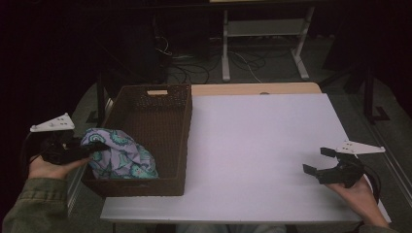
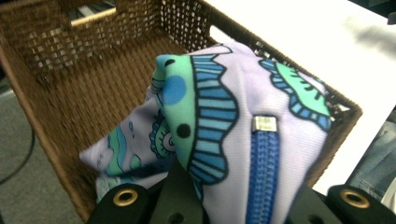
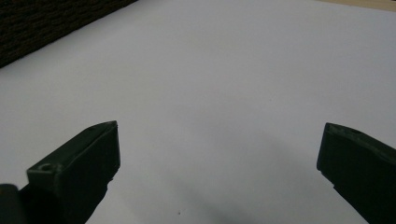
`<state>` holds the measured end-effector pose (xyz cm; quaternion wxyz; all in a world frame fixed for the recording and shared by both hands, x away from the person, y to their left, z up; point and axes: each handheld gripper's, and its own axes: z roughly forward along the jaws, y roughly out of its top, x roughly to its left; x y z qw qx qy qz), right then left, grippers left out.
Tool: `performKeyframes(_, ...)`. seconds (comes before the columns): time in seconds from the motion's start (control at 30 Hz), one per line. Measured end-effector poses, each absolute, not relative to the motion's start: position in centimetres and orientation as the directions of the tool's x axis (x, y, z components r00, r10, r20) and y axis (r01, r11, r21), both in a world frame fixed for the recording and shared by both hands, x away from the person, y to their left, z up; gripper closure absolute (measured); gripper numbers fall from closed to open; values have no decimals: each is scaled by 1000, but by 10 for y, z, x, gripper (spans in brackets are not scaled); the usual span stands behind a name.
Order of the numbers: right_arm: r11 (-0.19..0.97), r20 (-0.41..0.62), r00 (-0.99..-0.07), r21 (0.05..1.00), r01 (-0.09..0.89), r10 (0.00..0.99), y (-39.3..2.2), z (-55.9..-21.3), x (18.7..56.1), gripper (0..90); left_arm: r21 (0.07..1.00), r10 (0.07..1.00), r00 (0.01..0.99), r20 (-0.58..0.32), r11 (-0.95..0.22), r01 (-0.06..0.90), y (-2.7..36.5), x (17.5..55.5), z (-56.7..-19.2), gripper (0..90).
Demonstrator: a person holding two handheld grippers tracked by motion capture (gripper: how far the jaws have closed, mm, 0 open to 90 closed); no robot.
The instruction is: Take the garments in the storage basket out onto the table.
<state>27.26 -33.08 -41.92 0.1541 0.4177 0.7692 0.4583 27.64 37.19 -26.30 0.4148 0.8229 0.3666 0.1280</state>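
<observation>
Behind the patterned pouch point(image 2: 224, 121), our left gripper point(image 1: 90, 148) pinches it, its jaw tips hidden by the cloth. We count one pouch and one basket point(image 1: 165, 121); our right gripper point(image 1: 321, 161) stands spread, holding nothing.

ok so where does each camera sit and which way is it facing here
High view: above the person's side, looking forward and down on the table; shows both forearms, left gripper, right gripper.
Left gripper view: rides the left gripper, facing the patterned pouch in the wicker basket.
Right gripper view: rides the right gripper, facing bare tabletop, jaws apart.
Shared: high and left gripper views both show pouch and basket.
</observation>
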Motion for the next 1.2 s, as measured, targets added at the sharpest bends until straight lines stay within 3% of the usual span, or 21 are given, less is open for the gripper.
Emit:
performKeyframes(0.73,216,159,-606,839,499,779,-333,-418,273,0,822,691,721,-51,-381,423,365,305,-180,864)
performKeyframes(1.2,214,162,-608,841,498,778,-334,-419,274,0,780,609,792,46,-517,352,348,323,-121,864)
